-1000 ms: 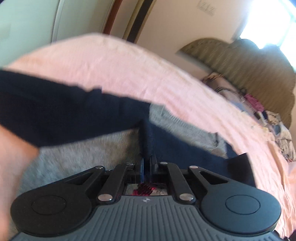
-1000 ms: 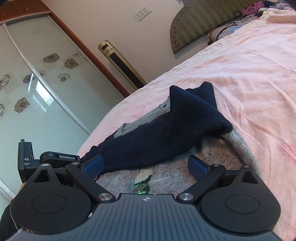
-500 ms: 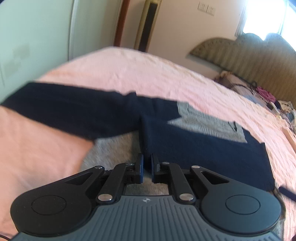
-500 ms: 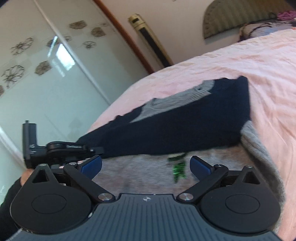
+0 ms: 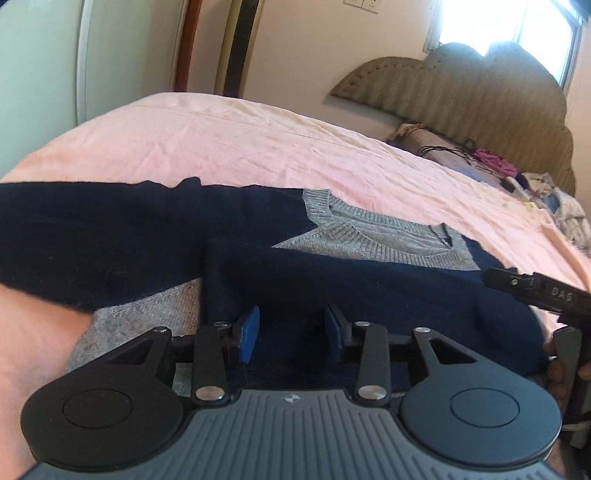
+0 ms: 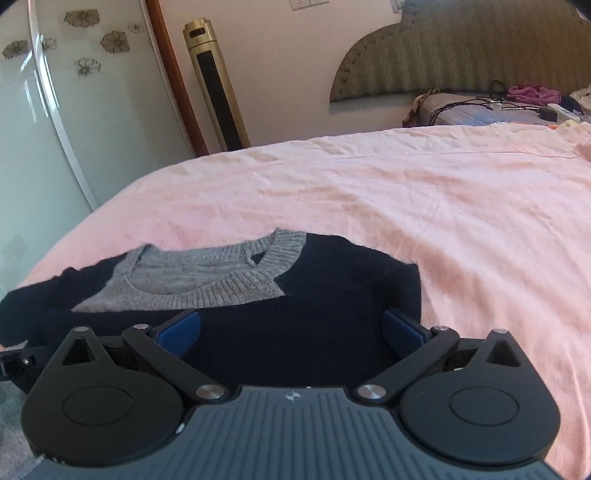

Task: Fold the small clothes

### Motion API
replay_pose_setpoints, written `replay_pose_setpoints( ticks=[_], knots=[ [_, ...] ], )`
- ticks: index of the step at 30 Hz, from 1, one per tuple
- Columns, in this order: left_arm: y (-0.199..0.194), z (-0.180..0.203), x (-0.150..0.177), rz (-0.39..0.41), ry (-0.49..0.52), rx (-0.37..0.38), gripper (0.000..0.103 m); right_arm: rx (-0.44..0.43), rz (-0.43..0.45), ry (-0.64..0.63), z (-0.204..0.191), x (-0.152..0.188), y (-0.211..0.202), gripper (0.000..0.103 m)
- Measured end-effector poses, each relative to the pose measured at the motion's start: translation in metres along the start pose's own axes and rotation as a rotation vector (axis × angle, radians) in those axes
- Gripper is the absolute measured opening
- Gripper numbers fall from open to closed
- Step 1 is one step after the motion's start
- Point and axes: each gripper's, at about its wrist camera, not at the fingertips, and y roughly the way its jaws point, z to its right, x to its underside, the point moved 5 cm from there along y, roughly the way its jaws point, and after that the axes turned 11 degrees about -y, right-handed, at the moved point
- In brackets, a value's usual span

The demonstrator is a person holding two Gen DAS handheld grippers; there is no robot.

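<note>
The grey-and-navy sweater (image 6: 207, 273) lay near the pink bed's (image 6: 369, 192) side edge, 1 navy sleeve (image 5: 332, 280) folded across it. The left gripper (image 5: 291, 334) had just been opening, releasing that sleeve; the right gripper (image 6: 291, 328) hung wide apart, empty

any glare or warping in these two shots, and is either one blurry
Left wrist view: the window is blown out white over the headboard, and the pink bed bulges from fisheye. Right wrist view: even light, sharp sweater, wardrobe door frame bows. Neither is blurred.
</note>
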Motion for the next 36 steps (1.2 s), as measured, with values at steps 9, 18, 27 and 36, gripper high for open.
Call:
replay_pose_setpoints(
  ticks=[9,18,27,36],
  knots=[
    [-0.093,-0.176,-0.048,0.374,-0.541,-0.188,0.073,-0.008,0.005,-0.014,-0.004,-0.004,0.0,0.103],
    [-0.074,-0.309,-0.087,0.337,-0.983,0.018,0.075,-0.031,0.033,0.038,0.001,-0.003,-0.003,0.103],
    [-0.055,-0.29,-0.104,0.351,-0.696,-0.301,0.004,-0.037,0.04,0.053,0.002,-0.003,-0.004,0.103],
    [-0.052,-0.003,-0.057,0.445,0.392,-0.224,0.004,-0.048,0.055,0.084,0.005,-0.003,-0.006,0.103]
  ],
)
